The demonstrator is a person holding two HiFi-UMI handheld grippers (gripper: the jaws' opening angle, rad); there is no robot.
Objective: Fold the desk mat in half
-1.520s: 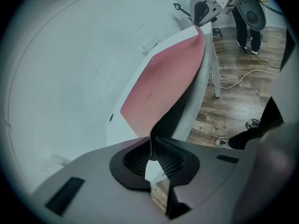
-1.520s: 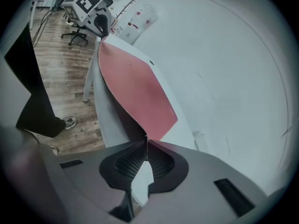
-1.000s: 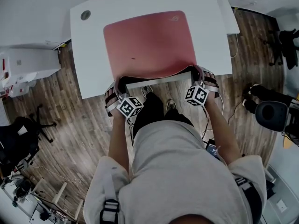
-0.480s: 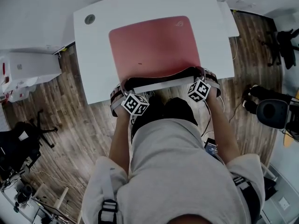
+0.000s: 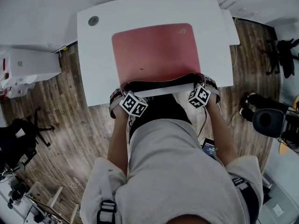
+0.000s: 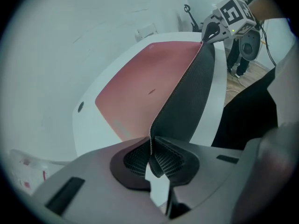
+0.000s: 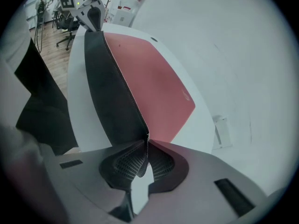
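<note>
A red desk mat [image 5: 156, 50] with a black underside lies on the white desk [image 5: 100, 55]. Its near edge is lifted off the desk, so the black underside [image 5: 159, 84] shows as a dark strip. My left gripper [image 5: 125, 91] is shut on the near left corner of the mat [image 6: 187, 92]. My right gripper [image 5: 202, 82] is shut on the near right corner of the mat [image 7: 117, 97]. In both gripper views the mat's edge runs taut from one pair of jaws to the other gripper, whose marker cube shows at the far end.
The desk has a round grommet [image 5: 93, 20] at its far left corner. A white unit [image 5: 28, 64] stands left of the desk on the wooden floor. Black office chairs [image 5: 268, 118] stand at the right, another at the left [image 5: 18, 141]. My body fills the near side.
Both grippers have carried the mat's near edge a little further up and over the desk. More black underside shows and less red surface remains visible.
</note>
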